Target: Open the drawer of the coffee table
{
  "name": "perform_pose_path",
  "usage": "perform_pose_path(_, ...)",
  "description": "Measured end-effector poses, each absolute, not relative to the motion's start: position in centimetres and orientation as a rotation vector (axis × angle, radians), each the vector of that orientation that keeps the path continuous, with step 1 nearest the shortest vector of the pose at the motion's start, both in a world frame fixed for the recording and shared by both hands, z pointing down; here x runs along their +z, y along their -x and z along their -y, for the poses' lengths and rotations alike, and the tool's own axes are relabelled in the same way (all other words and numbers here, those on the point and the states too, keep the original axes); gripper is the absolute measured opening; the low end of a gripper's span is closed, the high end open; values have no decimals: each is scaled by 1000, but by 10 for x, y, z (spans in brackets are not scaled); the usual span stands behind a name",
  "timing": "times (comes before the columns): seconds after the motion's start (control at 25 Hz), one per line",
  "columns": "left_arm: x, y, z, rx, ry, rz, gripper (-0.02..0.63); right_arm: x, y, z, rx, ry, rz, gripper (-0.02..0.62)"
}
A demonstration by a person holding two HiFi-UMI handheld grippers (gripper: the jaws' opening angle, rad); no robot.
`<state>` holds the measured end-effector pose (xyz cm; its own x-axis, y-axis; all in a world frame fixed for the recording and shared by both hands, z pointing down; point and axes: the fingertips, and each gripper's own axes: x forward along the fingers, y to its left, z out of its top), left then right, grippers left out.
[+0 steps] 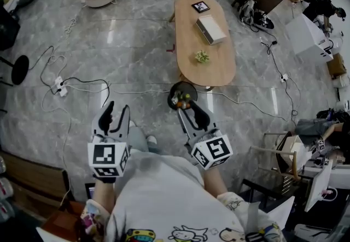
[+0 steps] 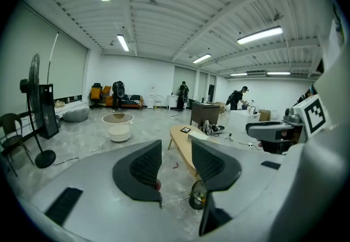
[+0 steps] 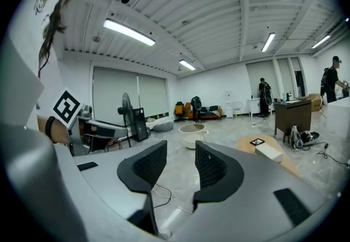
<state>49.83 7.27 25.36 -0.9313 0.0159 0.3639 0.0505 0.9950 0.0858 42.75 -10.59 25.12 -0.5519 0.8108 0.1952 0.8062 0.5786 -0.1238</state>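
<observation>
A person in a white printed T-shirt stands on a grey marble-look floor, a hand-held gripper in each hand, facing an oval wooden coffee table [image 1: 188, 44] that lies well ahead. The left gripper [image 1: 116, 115] has its jaws partly apart with nothing between them; the right gripper [image 1: 192, 111] is likewise partly open and empty. Neither touches the table, and its drawer cannot be made out from here. On the tabletop, a small framed picture [image 1: 200, 6] sits at the far end, a white box [image 1: 210, 29] lies near the right edge at mid-length, and a small green plant [image 1: 202, 57] stands toward the near end. A dark bowl of fruit [image 1: 182, 96] is at the table's near end, just ahead of the right gripper.
</observation>
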Motion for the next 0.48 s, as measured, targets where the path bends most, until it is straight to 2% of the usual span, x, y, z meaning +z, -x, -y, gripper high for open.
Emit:
perform_pose_path(0.24,262,-479,-81,-132,63,2752,230,258,-412,95,71,1366,2552,188)
perform_pose_path(0.48,271,-437,-107,-150,64,2753,263,272,-370,73,78,1324,2528,203)
